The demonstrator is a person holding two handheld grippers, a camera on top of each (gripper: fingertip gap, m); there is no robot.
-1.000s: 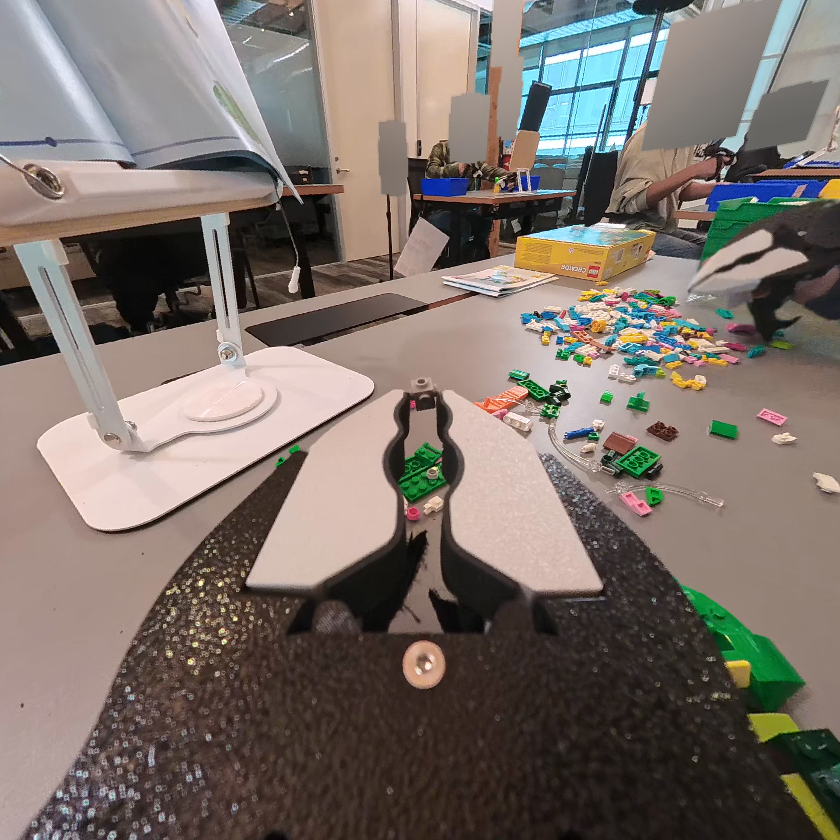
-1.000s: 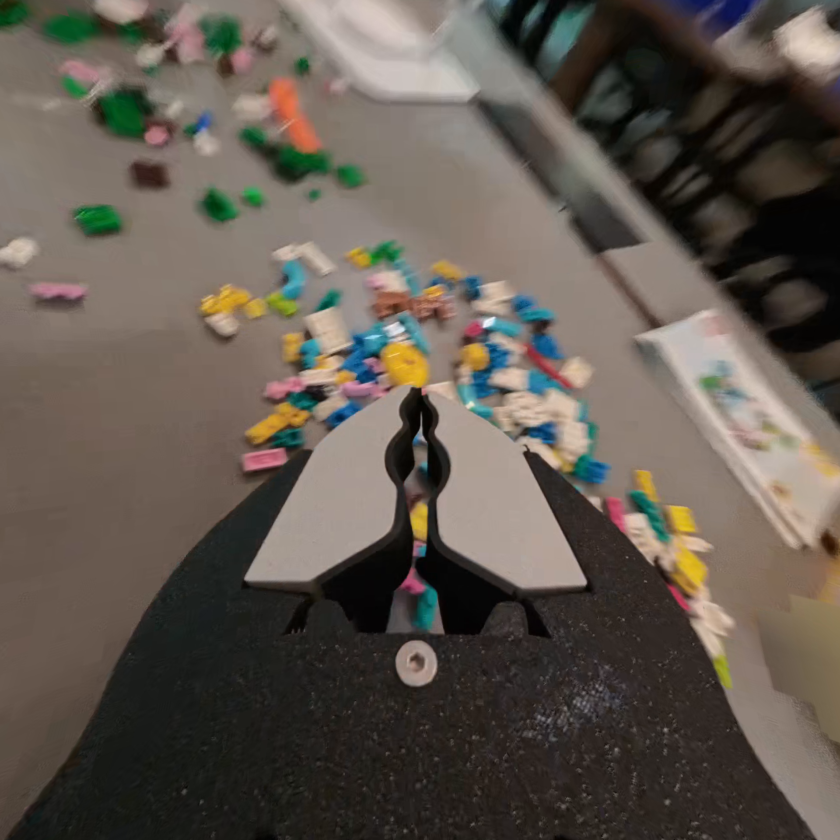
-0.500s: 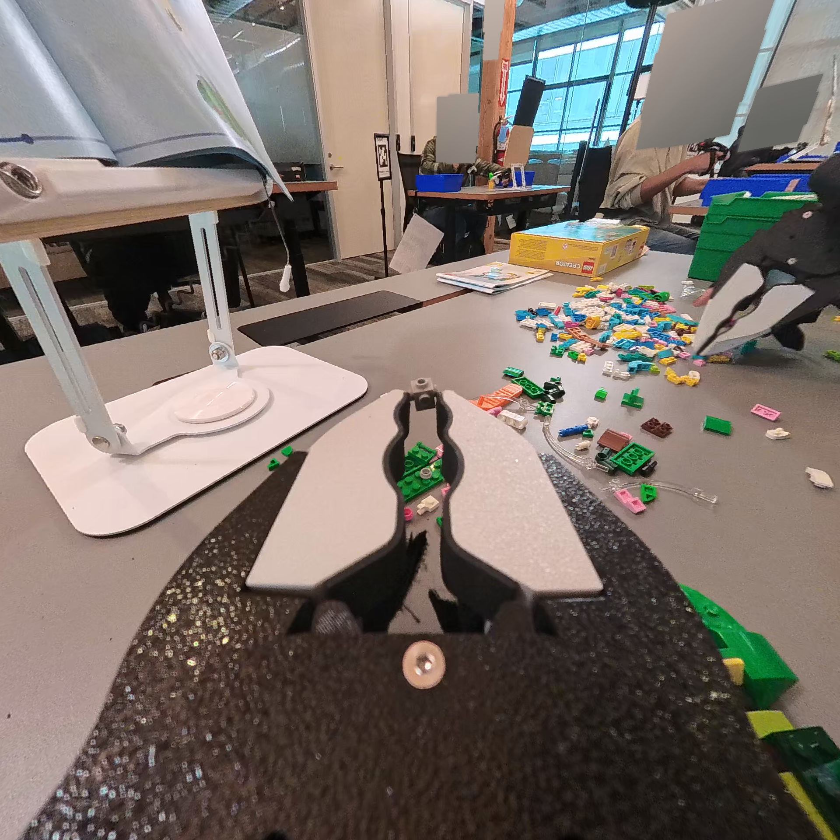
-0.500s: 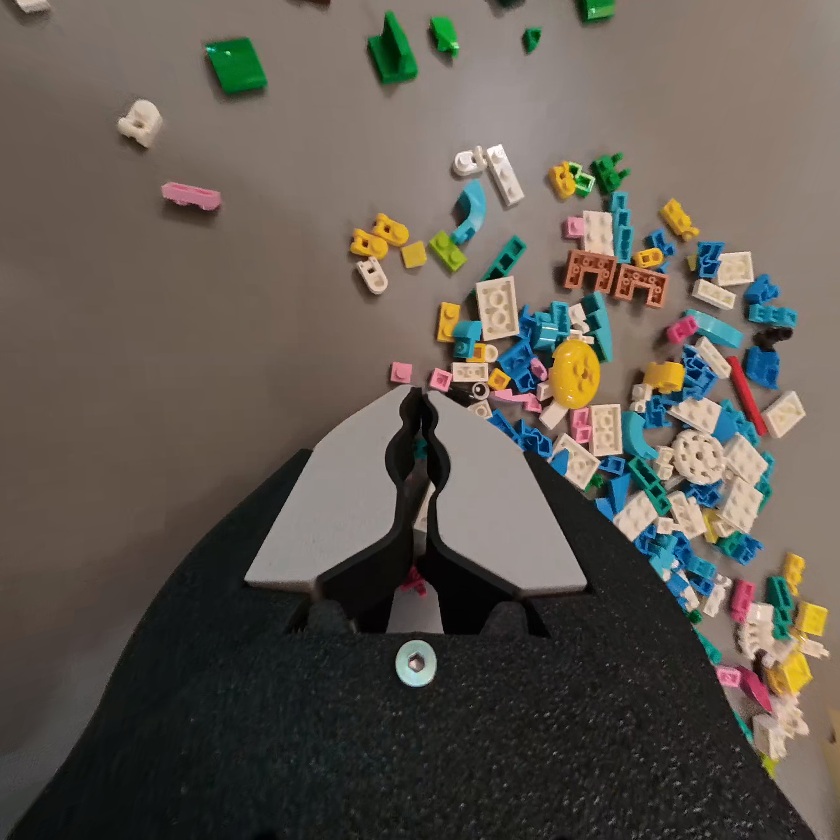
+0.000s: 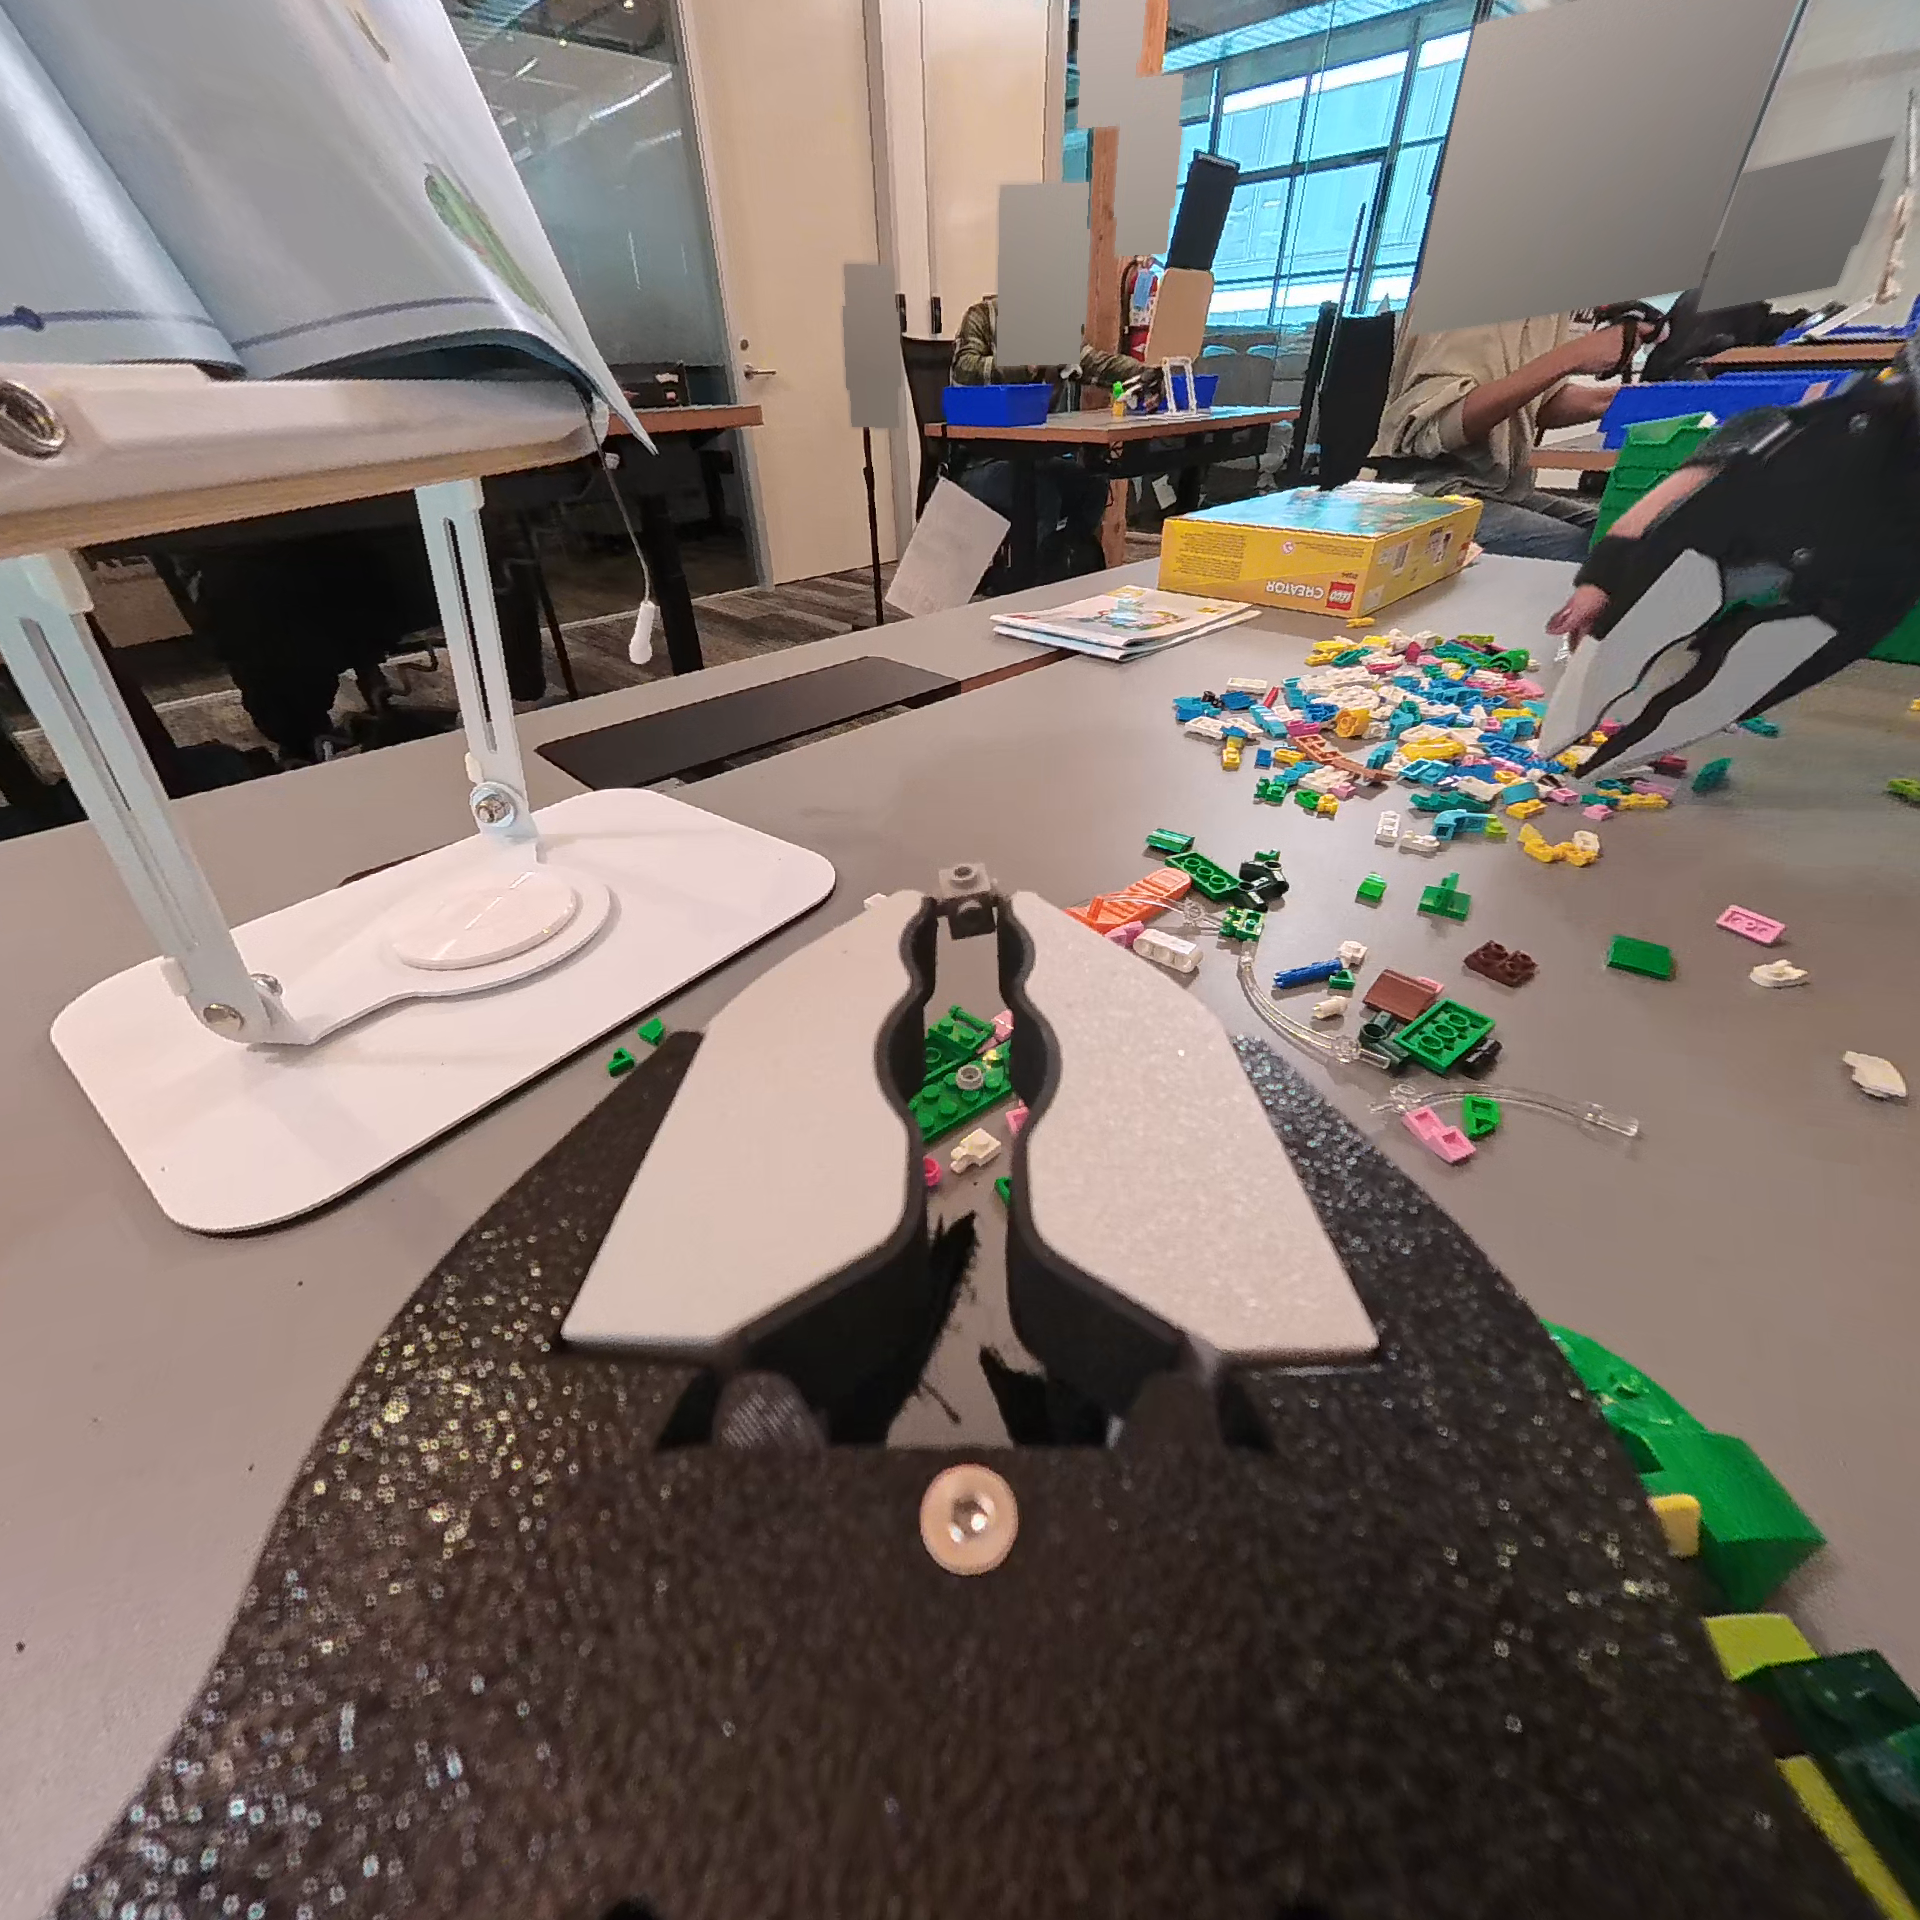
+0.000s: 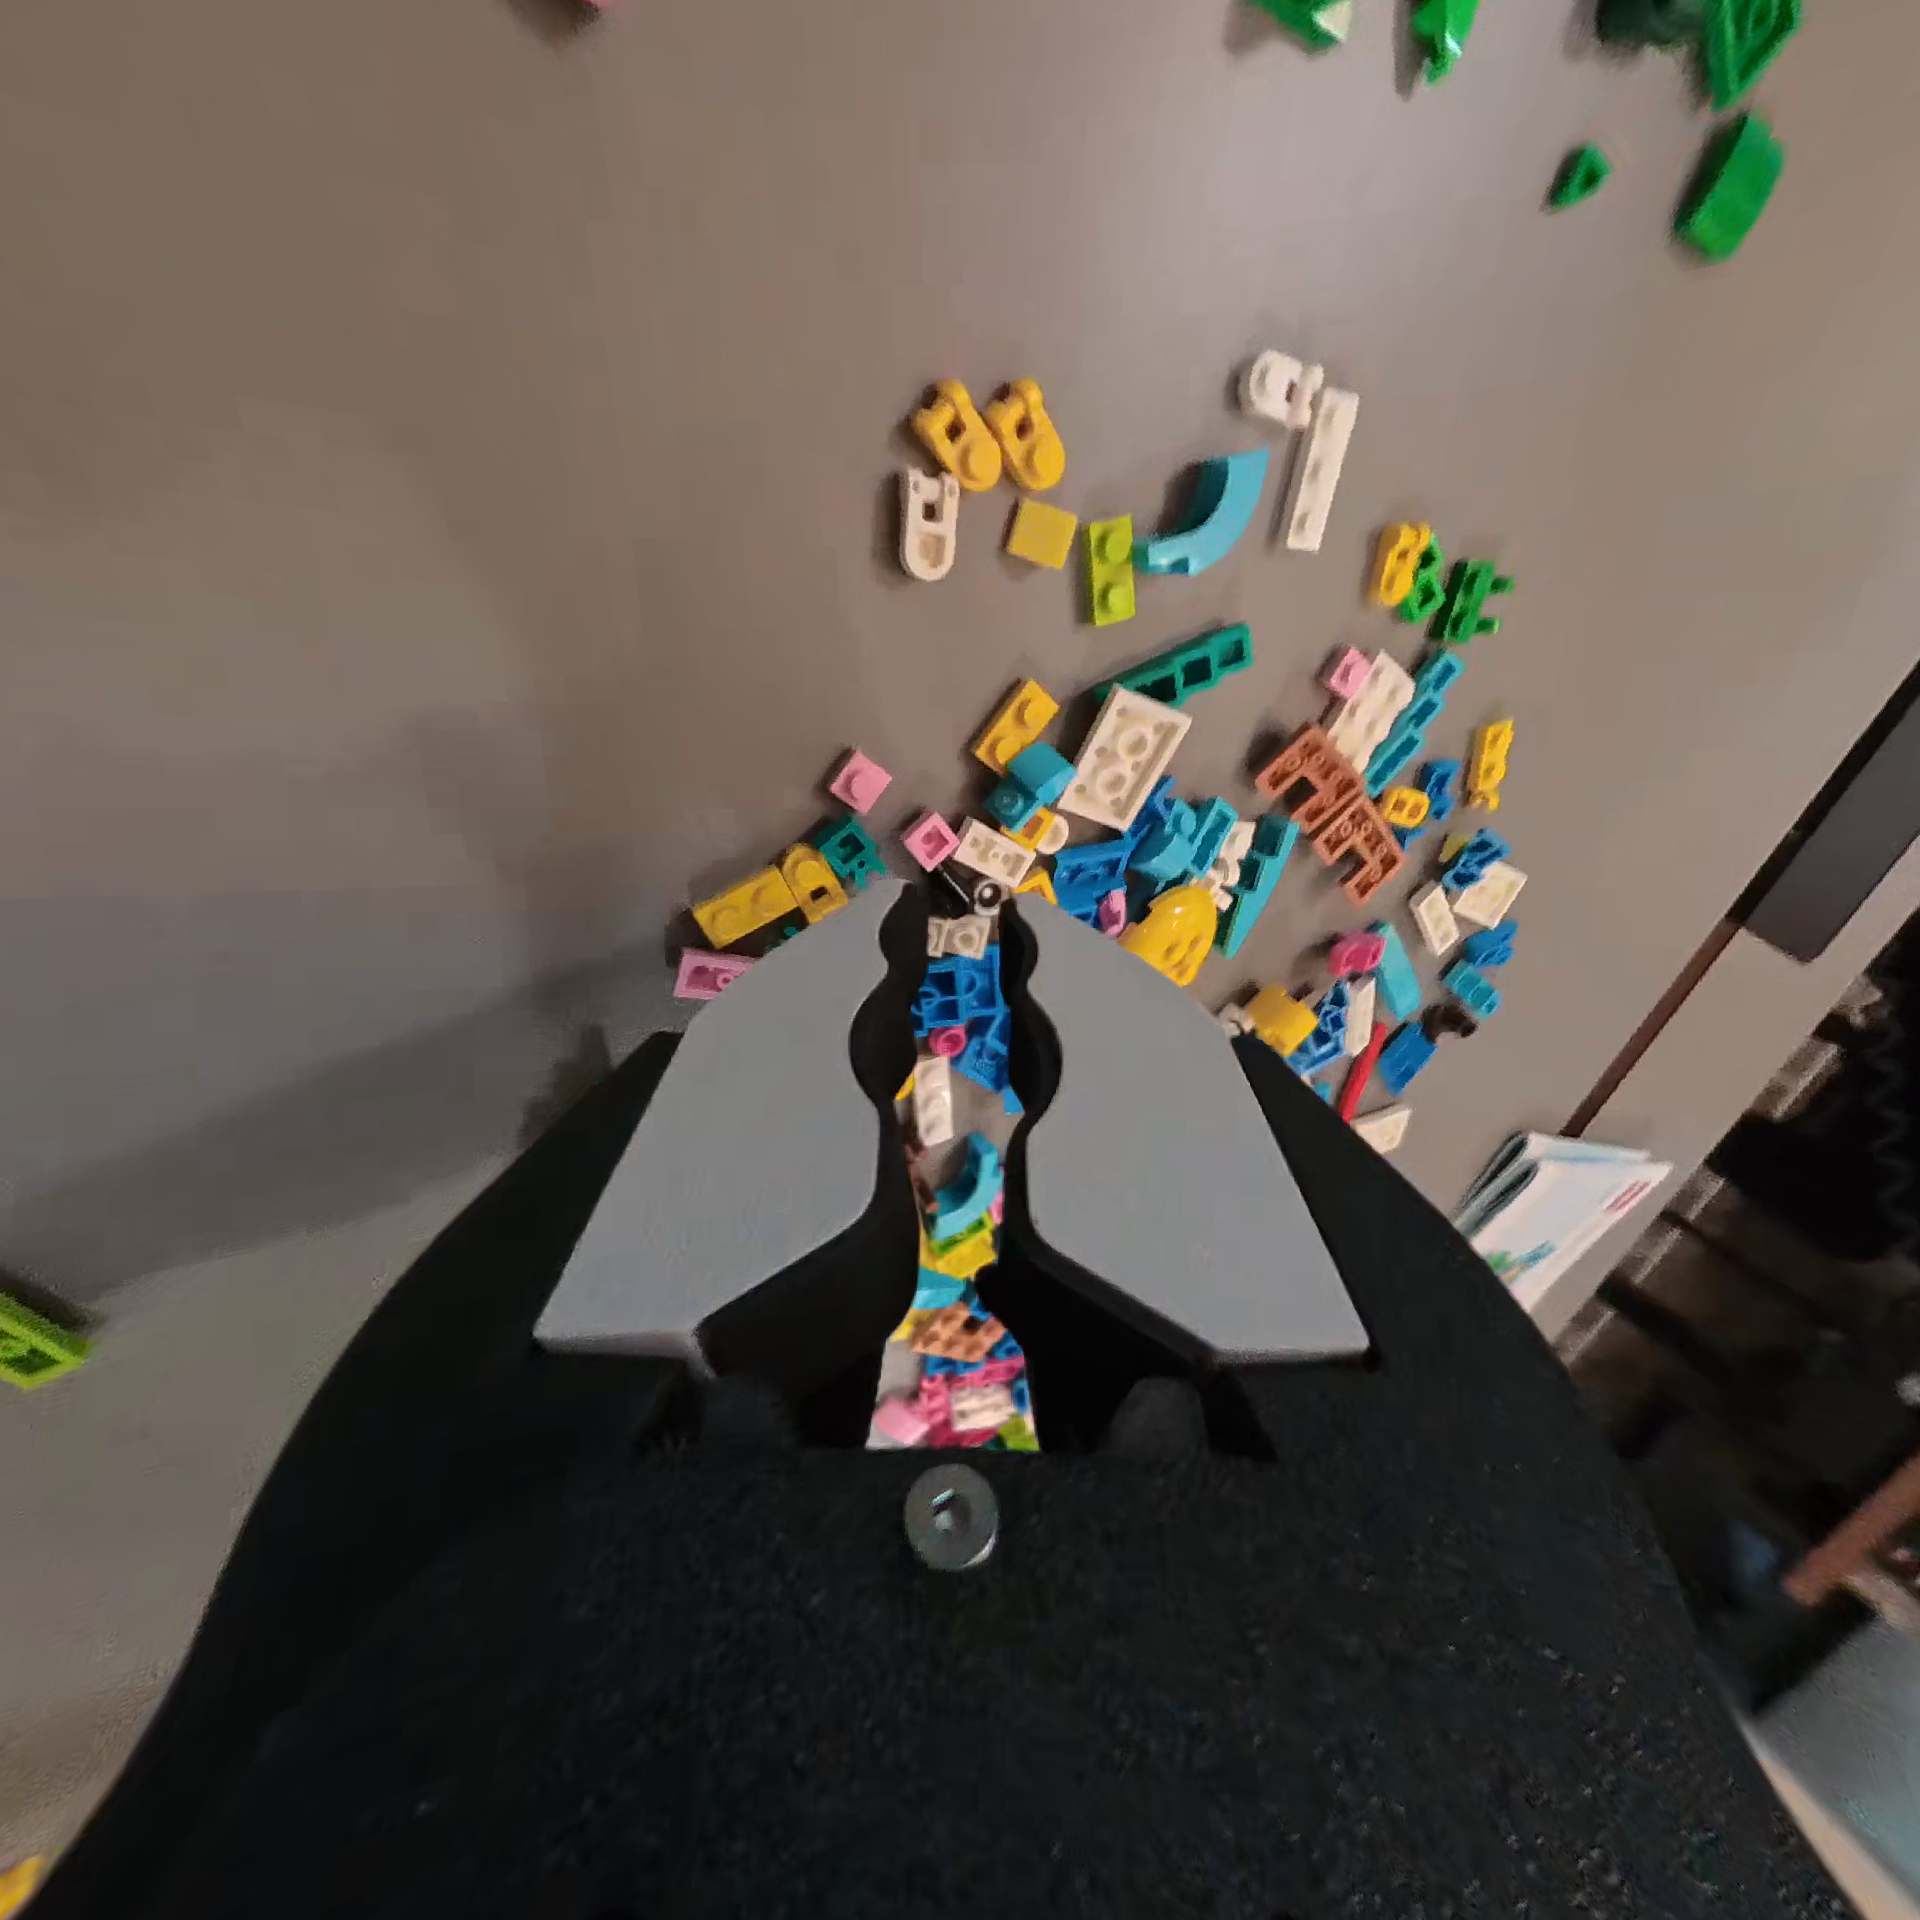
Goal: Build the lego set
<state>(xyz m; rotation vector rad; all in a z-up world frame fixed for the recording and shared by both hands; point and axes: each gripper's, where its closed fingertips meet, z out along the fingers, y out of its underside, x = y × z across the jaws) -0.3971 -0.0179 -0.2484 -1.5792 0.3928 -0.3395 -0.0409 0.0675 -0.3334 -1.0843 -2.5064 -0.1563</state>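
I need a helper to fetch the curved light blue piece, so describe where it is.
Find the colourful brick pile on the grey table. Just off its edge, past two yellow rounded pieces, lies the curved light blue piece, touching a lime plate; it is the only arched one there.

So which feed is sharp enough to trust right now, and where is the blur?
Left wrist view: sharp, evenly lit; the small grey brick in the left gripper is crisp, with wide-angle bending at the edges. Right wrist view: motion-smeared, worst at the corners; the mixed brick pile under the right gripper is readable but soft.
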